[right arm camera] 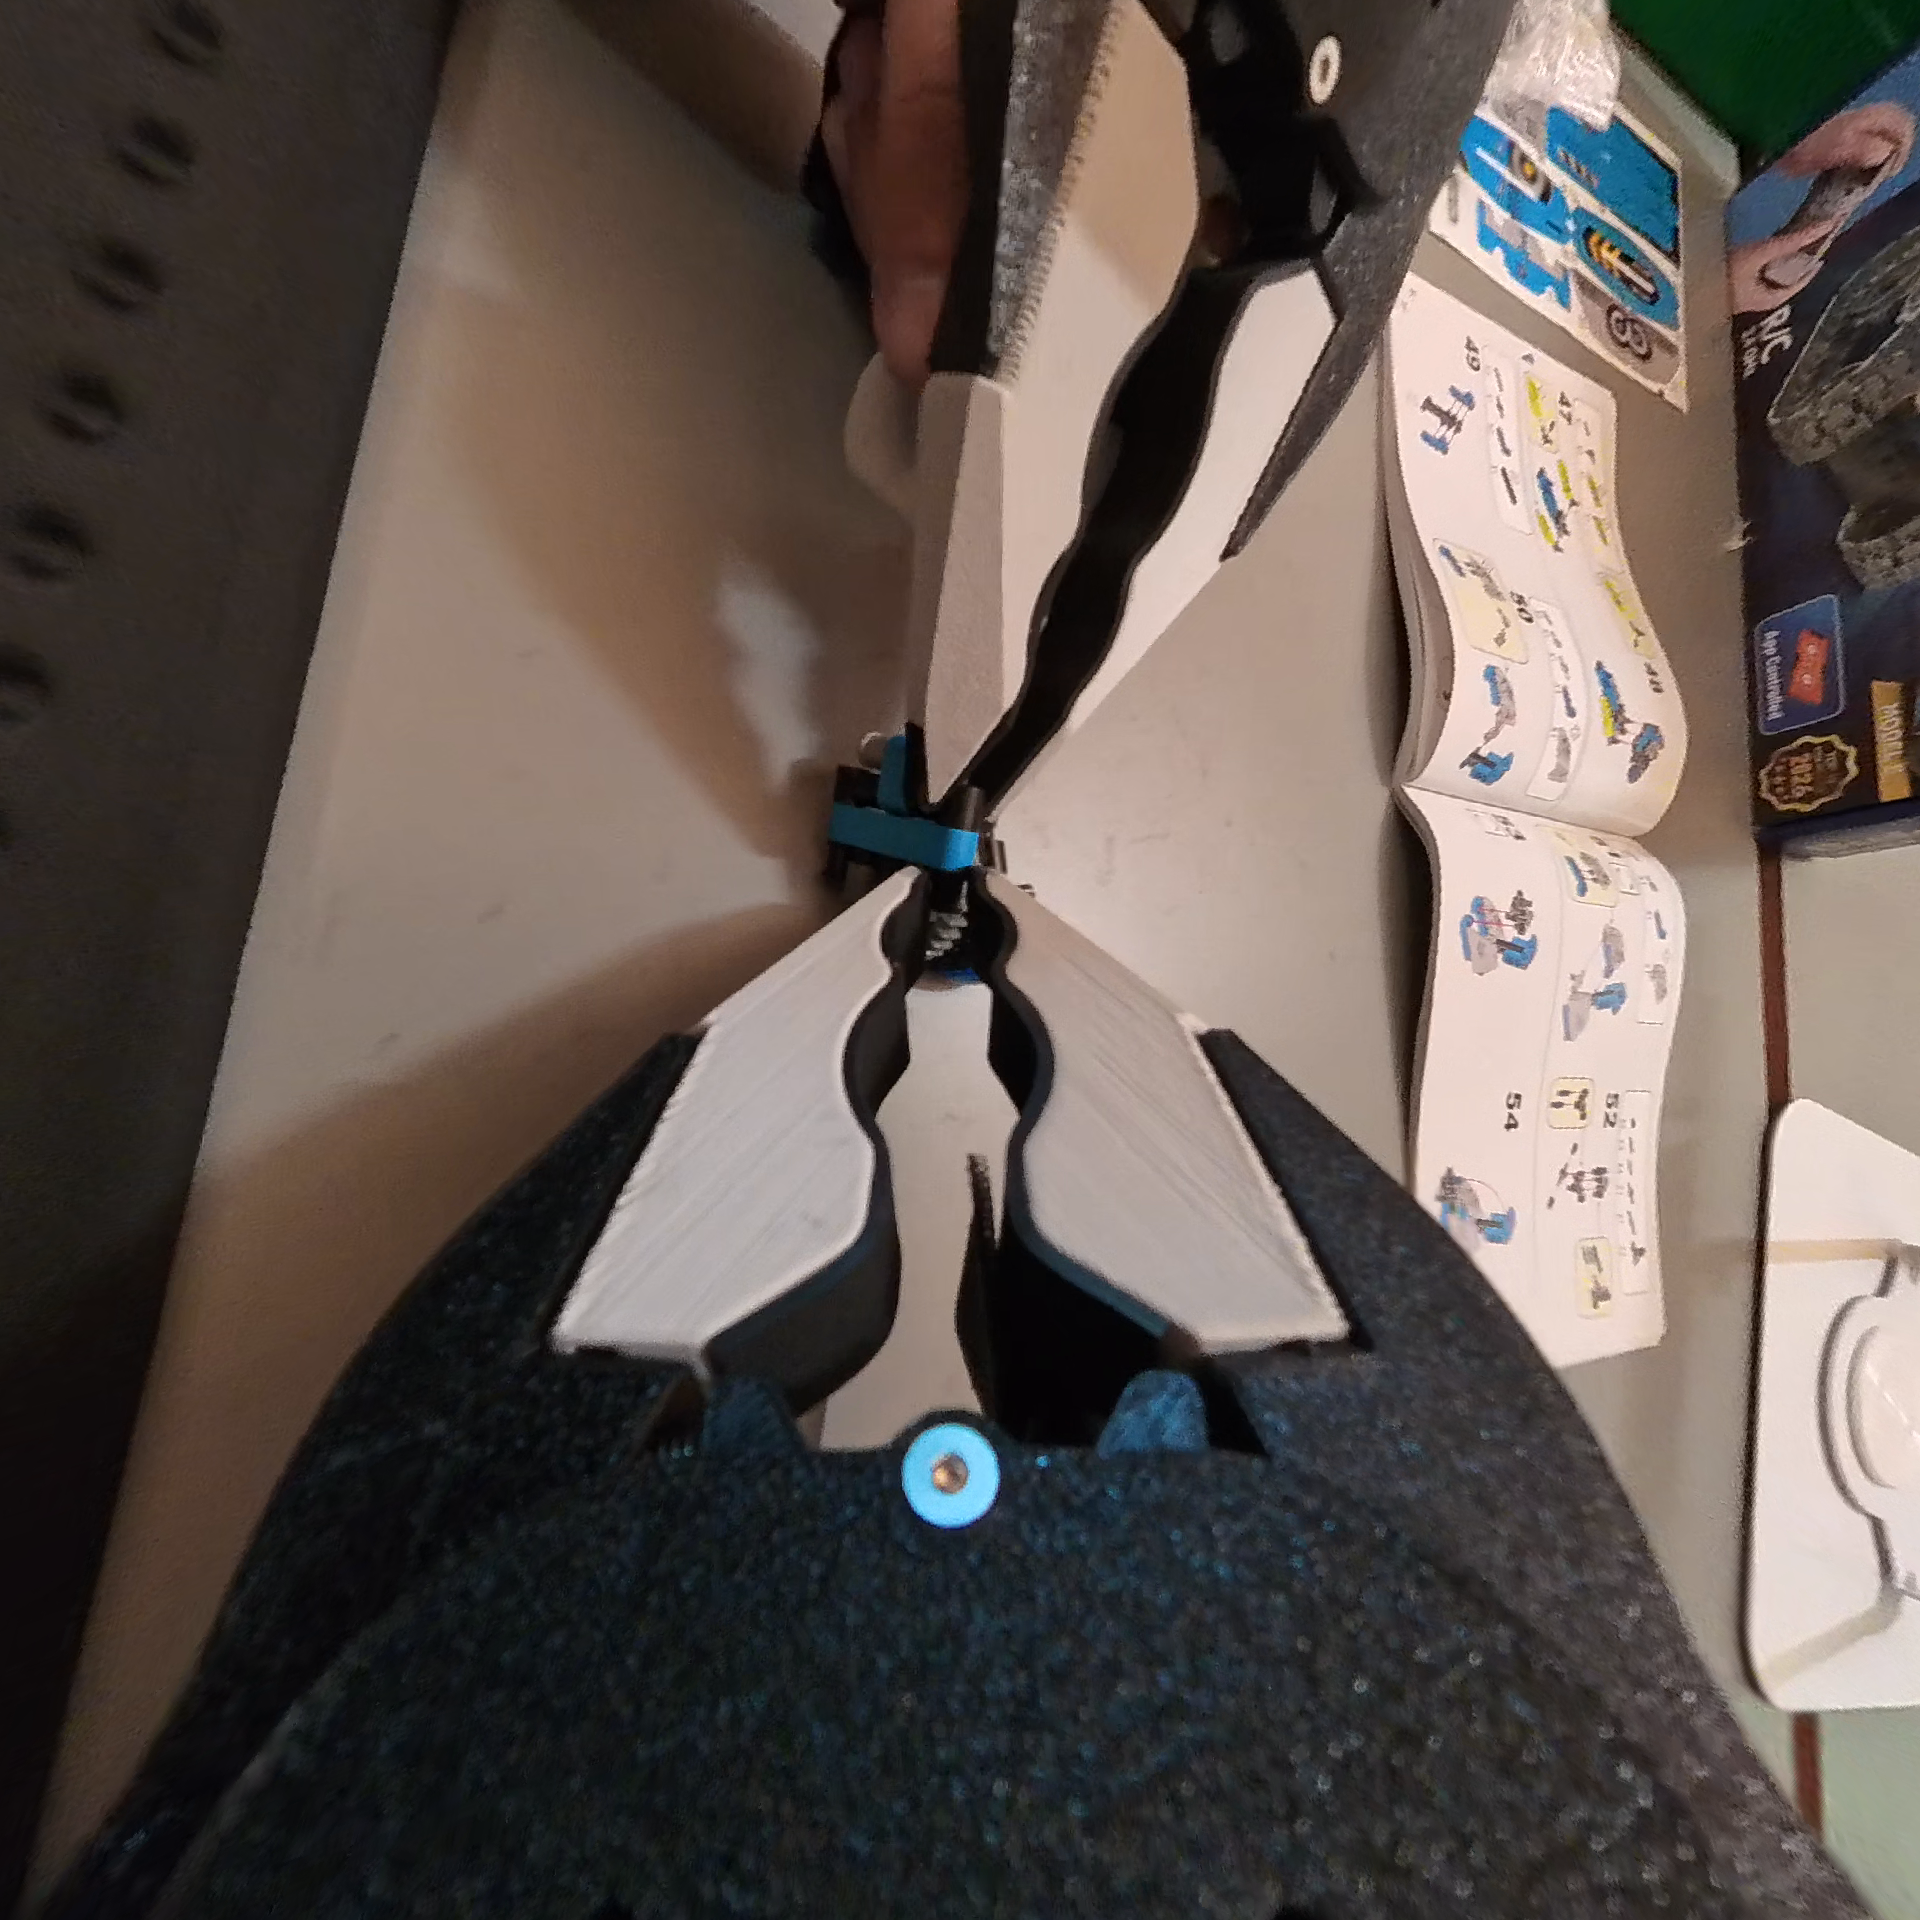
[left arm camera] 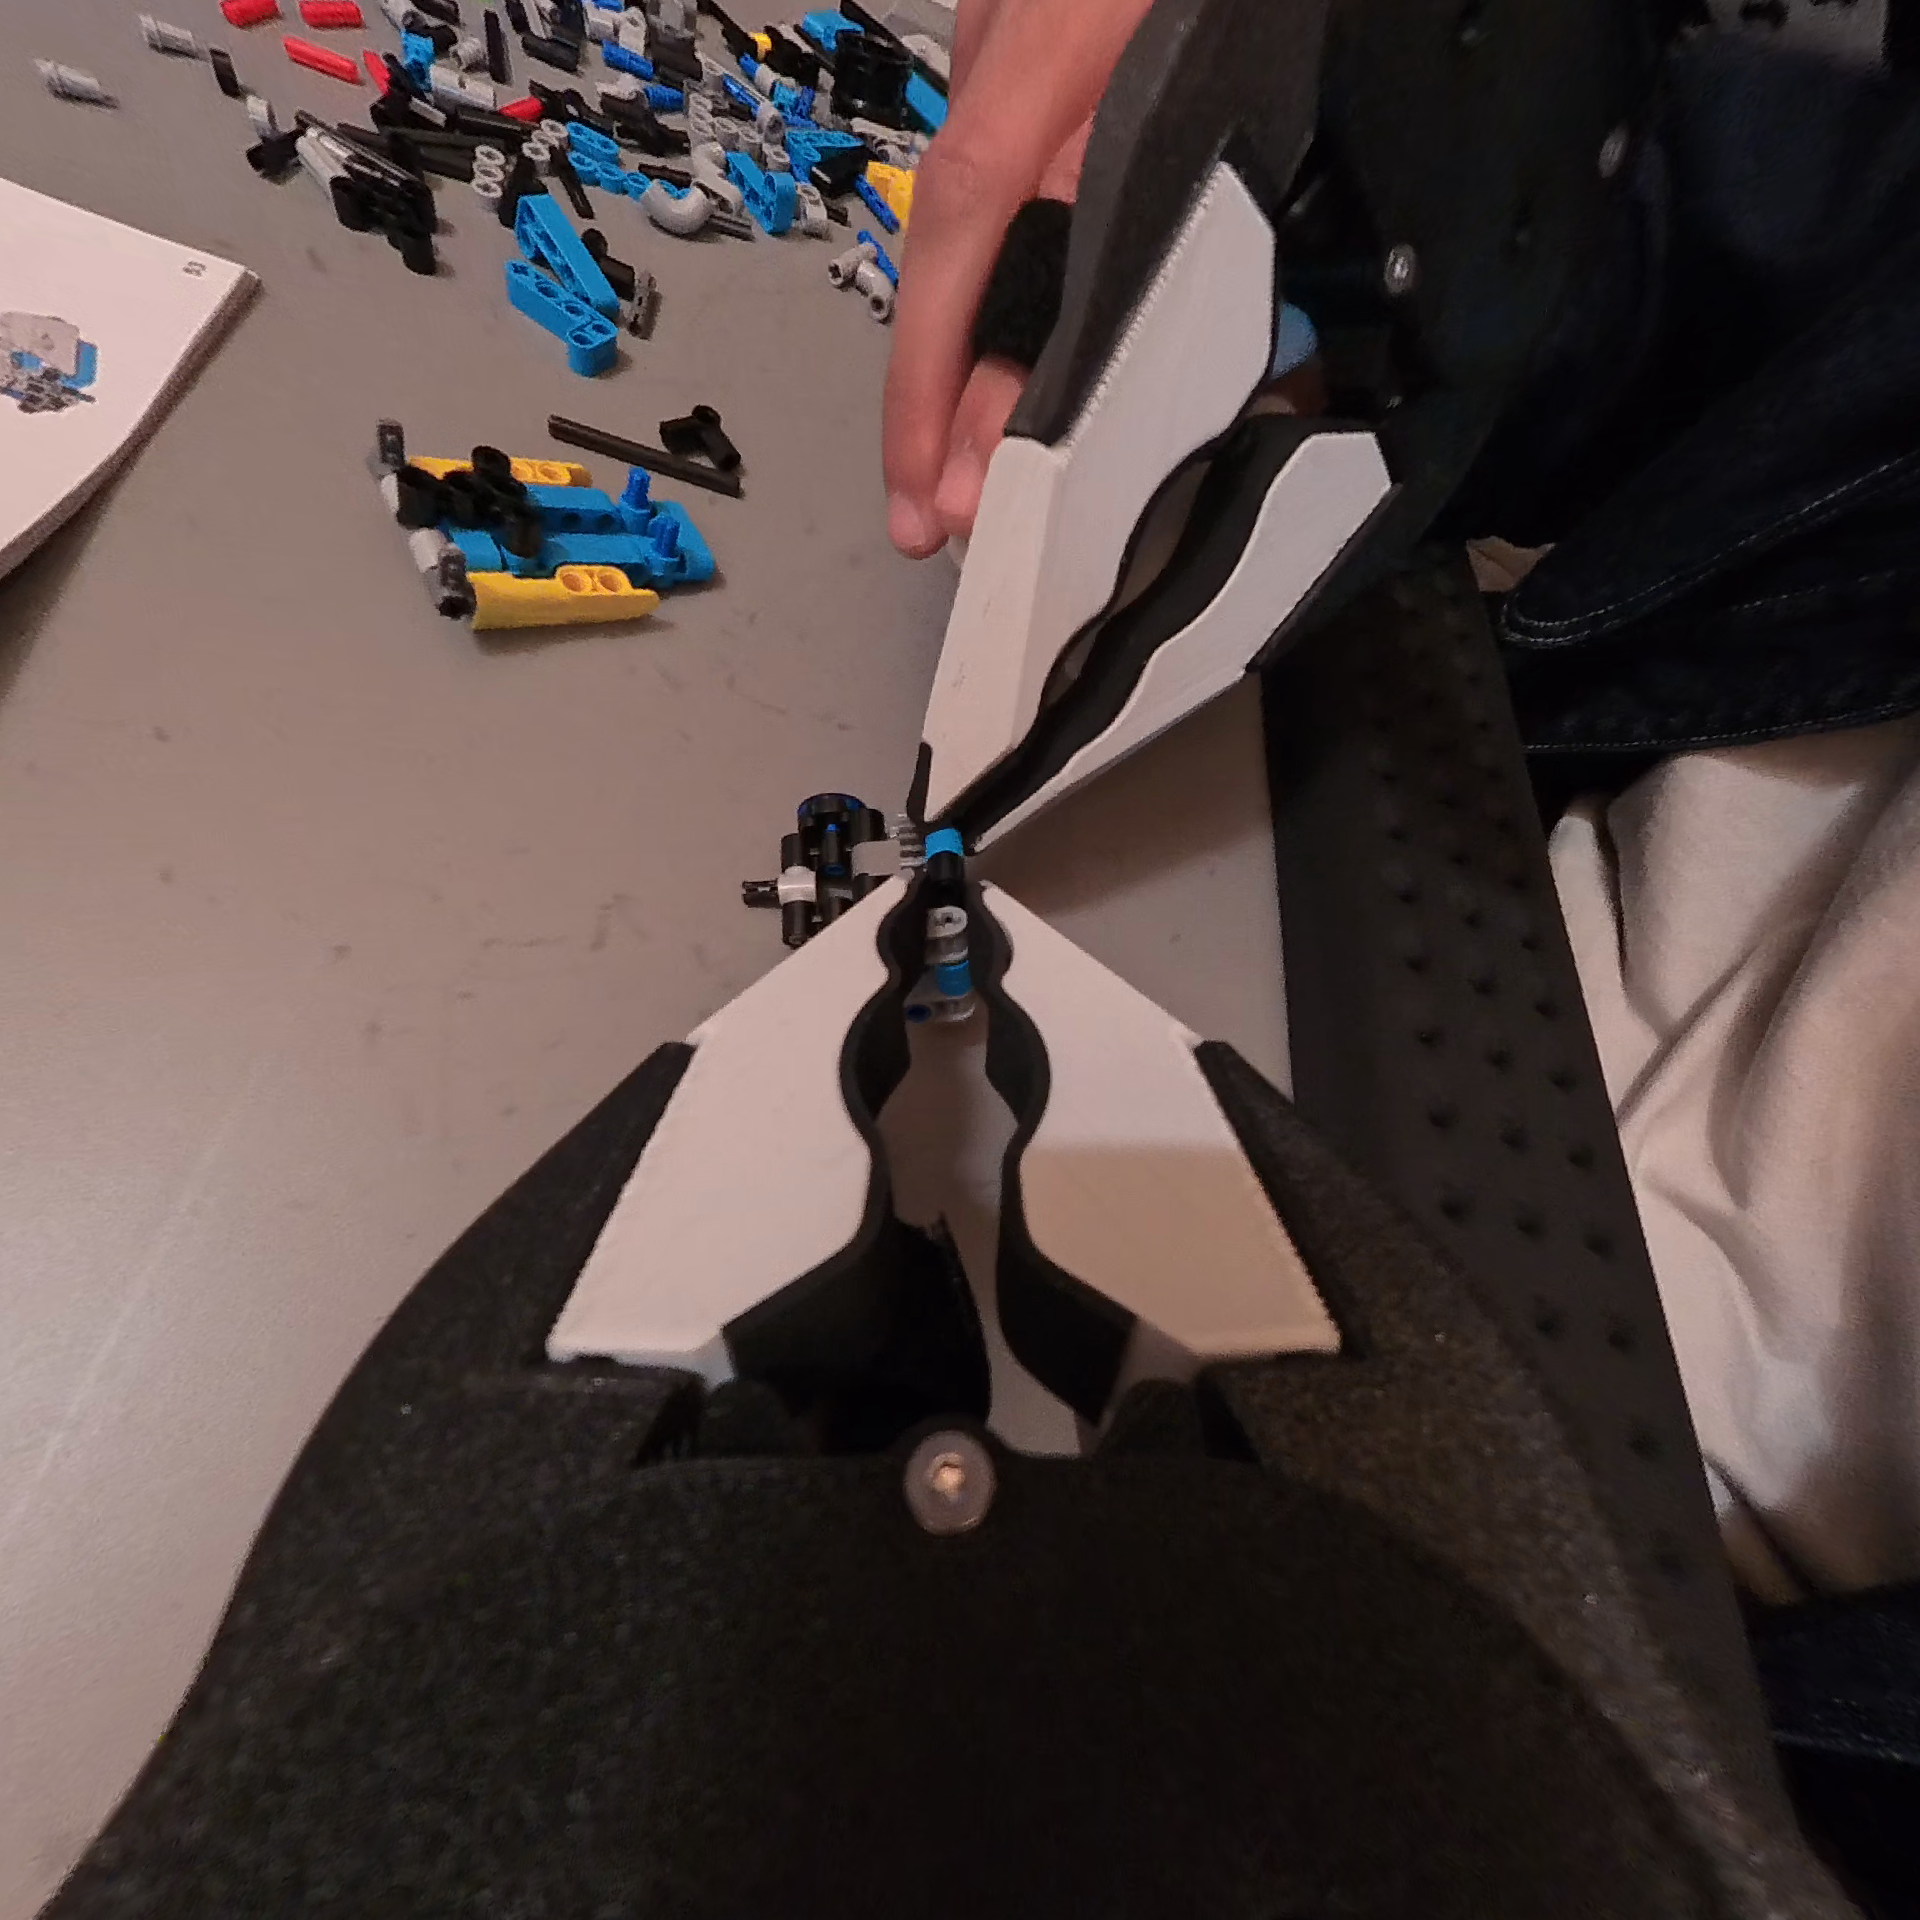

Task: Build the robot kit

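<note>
Left gripper (left arm camera: 940,914): clenched on a small brick assembly (left arm camera: 831,862), held above the grey table (left arm camera: 312,935).
Right gripper (right arm camera: 945,904): clamped on the same assembly's other end.
Built so far: yellow-blue subassembly (left arm camera: 551,535) lies apart.
Left over: loose pieces (left arm camera: 623,114) heaped beyond; open manual (right arm camera: 1538,831) beside.

tongs: 2 (left arm camera: 940,894) (right arm camera: 945,899) | instruction booklets: 1 (right arm camera: 1538,831) | boxes: 1 (right arm camera: 1829,540) | loose bricks: many, uncounted (left arm camera: 623,125)

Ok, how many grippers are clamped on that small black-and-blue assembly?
2. The left gripper holds the small assembly from the near side; the right gripper pinches its far end, coming in from the upper right in the left wrist view.
</note>
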{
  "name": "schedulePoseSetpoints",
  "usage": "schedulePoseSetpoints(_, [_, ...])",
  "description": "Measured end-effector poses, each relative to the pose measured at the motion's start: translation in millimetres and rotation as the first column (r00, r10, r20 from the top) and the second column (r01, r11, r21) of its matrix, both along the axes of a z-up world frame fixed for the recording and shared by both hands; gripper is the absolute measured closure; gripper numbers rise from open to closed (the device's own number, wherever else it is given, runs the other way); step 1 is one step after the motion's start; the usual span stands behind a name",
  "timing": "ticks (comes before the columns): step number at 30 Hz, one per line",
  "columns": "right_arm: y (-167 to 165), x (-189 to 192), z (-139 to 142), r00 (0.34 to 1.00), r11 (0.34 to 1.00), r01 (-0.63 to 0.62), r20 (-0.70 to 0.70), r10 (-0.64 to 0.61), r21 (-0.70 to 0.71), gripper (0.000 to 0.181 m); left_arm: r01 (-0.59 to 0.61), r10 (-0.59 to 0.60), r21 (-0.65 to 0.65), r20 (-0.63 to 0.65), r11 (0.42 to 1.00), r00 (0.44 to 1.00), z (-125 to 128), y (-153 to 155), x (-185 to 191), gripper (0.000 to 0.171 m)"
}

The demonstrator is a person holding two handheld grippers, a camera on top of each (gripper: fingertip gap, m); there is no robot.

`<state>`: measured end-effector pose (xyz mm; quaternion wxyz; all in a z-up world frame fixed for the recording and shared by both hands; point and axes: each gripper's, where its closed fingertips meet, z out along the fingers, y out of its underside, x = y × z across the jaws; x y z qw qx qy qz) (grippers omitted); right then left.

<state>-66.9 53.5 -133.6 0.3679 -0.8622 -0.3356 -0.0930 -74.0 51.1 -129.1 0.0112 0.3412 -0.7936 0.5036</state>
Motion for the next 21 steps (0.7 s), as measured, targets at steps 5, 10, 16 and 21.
schedulePoseSetpoints(5, [0.0, 0.1, -0.3, 1.000, 1.000, 0.005, -0.024, -0.006, -0.014, 0.174, -0.001, 0.001, -0.003, -0.003, 1.000, 1.000, 0.1, -0.1, 0.2, 0.166])
schedulePoseSetpoints(10, [-0.4, 2.1, -0.5, 0.993, 0.998, 0.049, -0.108, -0.053, -0.039, 0.170, -0.005, 0.005, -0.011, -0.013, 1.000, 1.000, -0.1, -0.1, 0.5, 0.165])
schedulePoseSetpoints(16, [-1.6, 0.3, -2.8, 0.976, 0.991, 0.039, -0.208, -0.064, -0.125, 0.175, 0.000, 0.000, -0.003, 0.003, 1.000, 1.000, -0.2, -0.5, 0.9, 0.165])
schedulePoseSetpoints(21, [-2.9, 0.0, -3.7, 0.949, 0.972, -0.018, -0.309, -0.056, -0.233, 0.177, 0.019, -0.031, 0.103, 0.122, 0.995, 0.992, -0.7, -2.0, 1.0, 0.165])
